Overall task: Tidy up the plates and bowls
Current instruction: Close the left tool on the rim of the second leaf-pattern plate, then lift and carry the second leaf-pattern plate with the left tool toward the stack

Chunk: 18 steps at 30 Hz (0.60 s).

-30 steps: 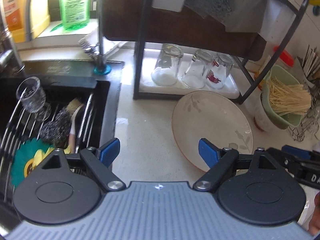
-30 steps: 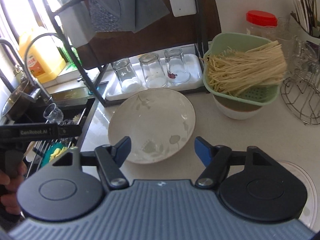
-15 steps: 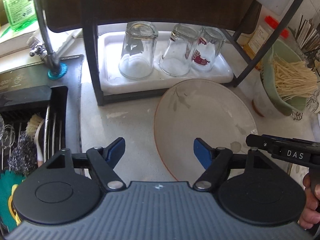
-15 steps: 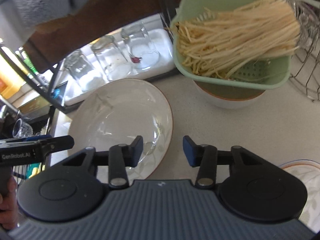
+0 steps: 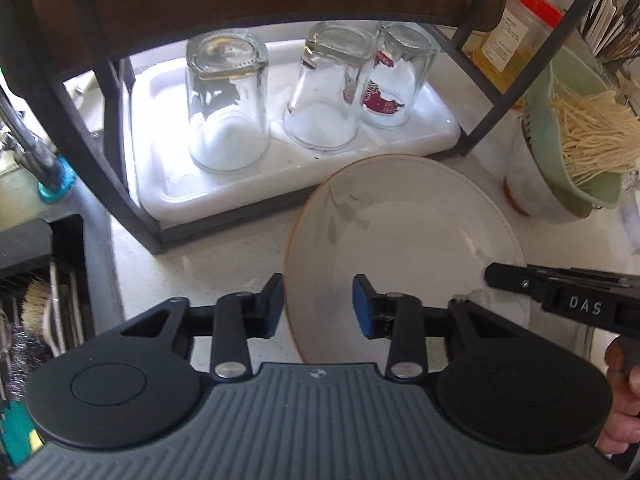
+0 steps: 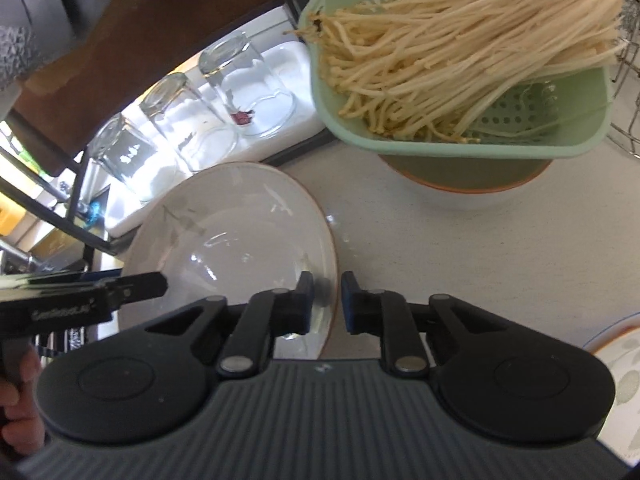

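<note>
Two grippers are seen at one large white plate (image 5: 404,240), which lies flat on the pale counter (image 6: 460,264) just in front of a dark metal rack (image 5: 120,184). The plate is plain, with a faint leaf pattern and a thin orange rim, and nothing is held in it but a few drops of water.

Under the rack a white tray (image 5: 288,176) is set, and three glasses are stood upside down in it: one (image 5: 226,104) apart on the left, and two (image 5: 332,88) (image 5: 396,76) touching each other on the right, the last one marked with a red print.

To the right of the plate a green strainer basket (image 6: 560,128) is rested, tilted, in a white bowl (image 6: 468,192) with an orange rim; the basket is filled with a bundle of pale thin mushrooms (image 6: 460,36). A second patterned plate (image 6: 624,376) is partly seen at the right edge of the right wrist view.

The left gripper (image 5: 318,306) is held with its jaws parted astride the plate's left rim, without closing on it. The right gripper (image 6: 327,300) is placed at the plate's right rim, its jaws narrowed with a small gap left between them; whether the rim is touched cannot be told.

At the far left a sink (image 5: 40,248) holds a brush (image 5: 36,312).
</note>
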### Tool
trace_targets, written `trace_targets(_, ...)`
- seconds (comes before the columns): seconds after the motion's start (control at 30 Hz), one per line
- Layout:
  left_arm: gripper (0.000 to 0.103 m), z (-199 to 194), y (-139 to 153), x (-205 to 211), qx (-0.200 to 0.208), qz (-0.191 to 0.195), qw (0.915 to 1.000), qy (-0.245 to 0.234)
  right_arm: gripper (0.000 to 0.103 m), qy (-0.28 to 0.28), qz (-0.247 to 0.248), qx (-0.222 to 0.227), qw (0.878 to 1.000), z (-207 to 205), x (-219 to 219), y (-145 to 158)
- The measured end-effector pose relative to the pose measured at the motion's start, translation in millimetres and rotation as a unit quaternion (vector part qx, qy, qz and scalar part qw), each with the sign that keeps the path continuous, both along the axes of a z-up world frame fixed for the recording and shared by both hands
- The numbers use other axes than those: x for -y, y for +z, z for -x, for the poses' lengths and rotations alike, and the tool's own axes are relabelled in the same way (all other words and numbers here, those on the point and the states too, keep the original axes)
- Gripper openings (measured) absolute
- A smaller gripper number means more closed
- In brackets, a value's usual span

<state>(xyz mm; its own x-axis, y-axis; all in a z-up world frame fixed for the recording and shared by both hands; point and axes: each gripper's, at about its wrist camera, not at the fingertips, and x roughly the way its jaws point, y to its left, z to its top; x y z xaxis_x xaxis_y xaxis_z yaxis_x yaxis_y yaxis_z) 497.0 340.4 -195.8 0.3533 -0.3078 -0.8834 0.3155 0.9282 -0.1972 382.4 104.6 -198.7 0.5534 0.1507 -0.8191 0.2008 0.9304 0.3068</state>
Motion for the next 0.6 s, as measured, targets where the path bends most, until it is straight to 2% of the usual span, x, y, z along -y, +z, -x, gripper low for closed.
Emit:
trace_targets(0.1, 0.041, 3.2, 0.5, 0.7, -0.003, -0.004, 1.0, 0.005, 0.018, 0.0, -0.014, -0.002, 1.0, 0.2, 3.0, 0.0)
trace_targets(0.23, 0.041, 7.8, 5.0, -3.9, -0.024, 0.017, 0.9994, 0.019, 0.018, 0.002, -0.039, -0.007, 0.999, 5.3, 8.6, 1.8)
trace_targets(0.37, 0.041, 18.0, 20.2, -4.1, -0.015, 0.03, 0.9993, 0.013, 0.018, 0.023, -0.029, -0.002, 0.999, 14.7, 7.9, 11.0)
trace_targets(0.6, 0.041, 47.7, 50.5, -7.2, -0.021, 0.064, 0.9963, 0.053, 0.018, 0.049, -0.047, 0.003, 0.998, 35.2, 16.6, 25.0)
